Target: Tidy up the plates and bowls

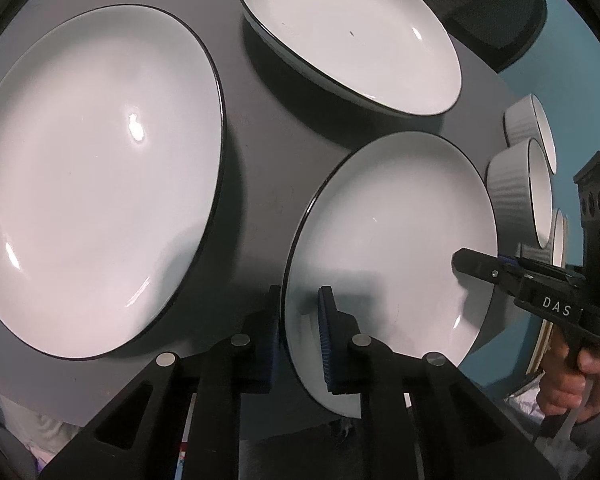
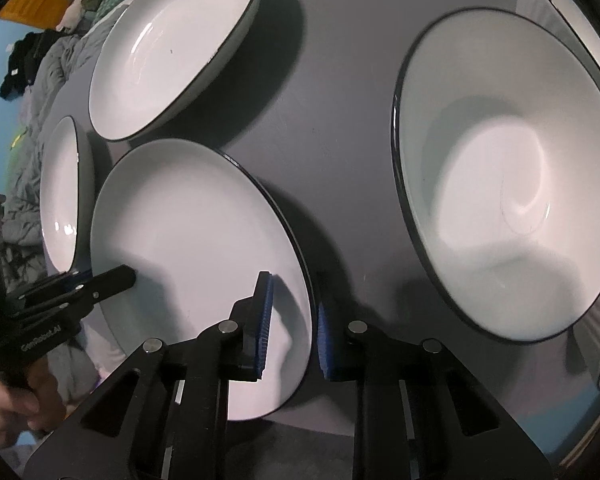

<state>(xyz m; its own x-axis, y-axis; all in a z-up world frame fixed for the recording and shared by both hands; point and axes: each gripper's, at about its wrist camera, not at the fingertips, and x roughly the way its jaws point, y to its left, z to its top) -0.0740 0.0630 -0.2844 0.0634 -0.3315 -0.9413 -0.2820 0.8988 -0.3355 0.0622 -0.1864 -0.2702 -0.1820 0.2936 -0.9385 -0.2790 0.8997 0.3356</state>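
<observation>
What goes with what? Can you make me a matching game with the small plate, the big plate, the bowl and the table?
1 small plate
2 big plate
3 bowl
4 table

A dark grey
B grooved outside
C rim between the fingers of the left gripper and right gripper
D lying flat, nothing touching it

Pairs: 1-C, 2-D, 3-B, 4-A

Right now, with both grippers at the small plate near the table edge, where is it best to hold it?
At its thin black rim, from two opposite sides. The small plate is shallow and wide, so only the rim fits between fingers. The left gripper and the right gripper each straddle that rim, likely a sound hold.
</observation>
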